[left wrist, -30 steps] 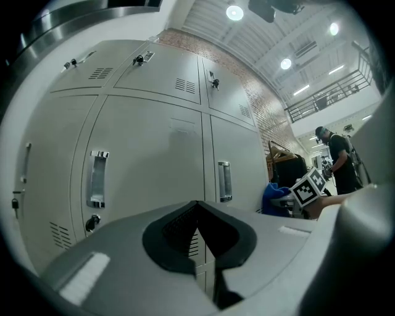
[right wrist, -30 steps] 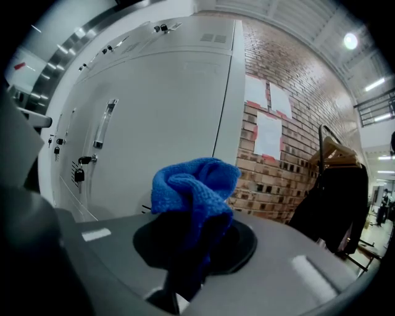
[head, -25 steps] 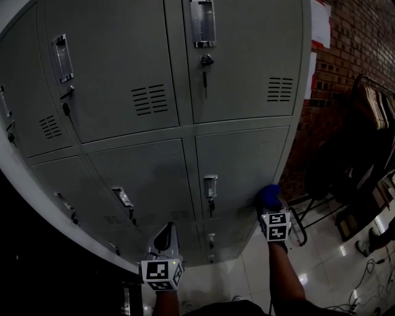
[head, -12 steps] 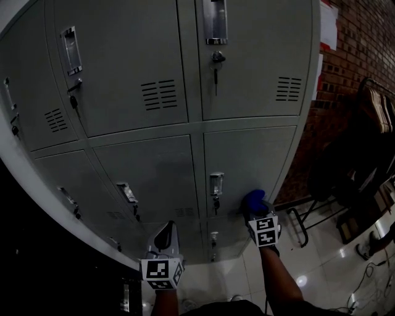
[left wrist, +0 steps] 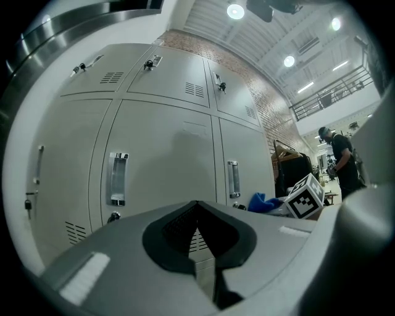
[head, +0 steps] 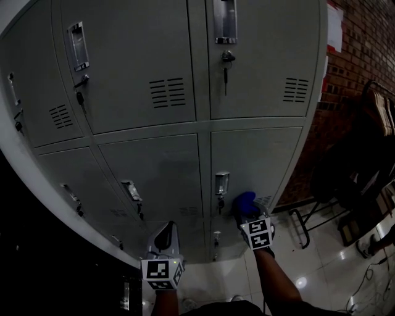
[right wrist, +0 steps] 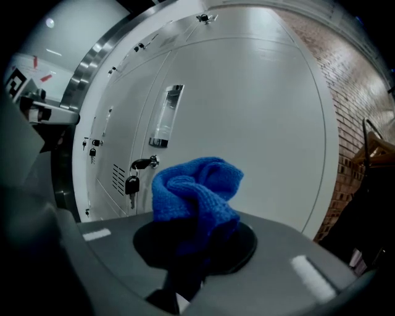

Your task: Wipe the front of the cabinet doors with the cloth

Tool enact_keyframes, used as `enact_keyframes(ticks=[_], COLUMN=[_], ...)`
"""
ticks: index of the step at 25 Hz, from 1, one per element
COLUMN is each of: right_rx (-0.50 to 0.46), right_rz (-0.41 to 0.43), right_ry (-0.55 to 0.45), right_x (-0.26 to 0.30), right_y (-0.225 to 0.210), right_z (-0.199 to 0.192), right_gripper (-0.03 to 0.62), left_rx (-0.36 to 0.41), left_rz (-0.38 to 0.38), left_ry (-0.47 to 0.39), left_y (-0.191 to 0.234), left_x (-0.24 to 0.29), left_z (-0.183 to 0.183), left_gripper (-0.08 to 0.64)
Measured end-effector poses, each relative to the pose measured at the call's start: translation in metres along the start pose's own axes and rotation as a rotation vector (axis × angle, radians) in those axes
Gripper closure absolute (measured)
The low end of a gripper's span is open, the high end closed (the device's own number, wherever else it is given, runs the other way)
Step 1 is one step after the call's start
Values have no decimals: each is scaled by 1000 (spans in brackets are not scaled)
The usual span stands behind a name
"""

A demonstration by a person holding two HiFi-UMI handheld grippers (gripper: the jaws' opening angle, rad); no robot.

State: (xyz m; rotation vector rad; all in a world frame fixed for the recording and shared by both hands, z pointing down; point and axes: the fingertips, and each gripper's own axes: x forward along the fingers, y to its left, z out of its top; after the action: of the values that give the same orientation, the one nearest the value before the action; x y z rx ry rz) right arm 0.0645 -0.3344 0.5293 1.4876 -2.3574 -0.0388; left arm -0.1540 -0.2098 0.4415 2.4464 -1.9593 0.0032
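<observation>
1. A grey cabinet (head: 154, 179) of locker doors fills the background, with a brick wall (head: 364, 62) to its right and a glossy floor (head: 321, 265) below.
2. The blue cloth (right wrist: 194, 188) is pinched in the closed jaws of the right gripper (right wrist: 191, 247). It bunches up past the jaw tips.
3. In the head view the cloth (head: 245, 199) sits at the lower right door, just right of its handle (head: 222, 183). Whether it touches the door cannot be told.
4. The left gripper (left wrist: 200, 247) has its jaws together and holds nothing. It hangs low, left of the right gripper (head: 247, 213).
5. Only the right gripper view shows the key (right wrist: 131, 184) hanging from the lock beside the cloth.
6. Only the left gripper view shows ceiling lights (left wrist: 234, 10) and a person (left wrist: 342, 163) standing far off at the right.
</observation>
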Motion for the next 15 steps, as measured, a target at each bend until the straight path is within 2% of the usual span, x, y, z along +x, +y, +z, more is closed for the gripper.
enact_keyframes(ticks=[15], right_rx=[-16], right_rz=[110], right_ry=[-43], right_x=[18], right_y=[60], right_z=[20], right_gripper=[532], left_rx=[9], left_rz=[22], left_ry=[-12], left_y=[11], left_x=[-7], left_z=[5], left_gripper=[546])
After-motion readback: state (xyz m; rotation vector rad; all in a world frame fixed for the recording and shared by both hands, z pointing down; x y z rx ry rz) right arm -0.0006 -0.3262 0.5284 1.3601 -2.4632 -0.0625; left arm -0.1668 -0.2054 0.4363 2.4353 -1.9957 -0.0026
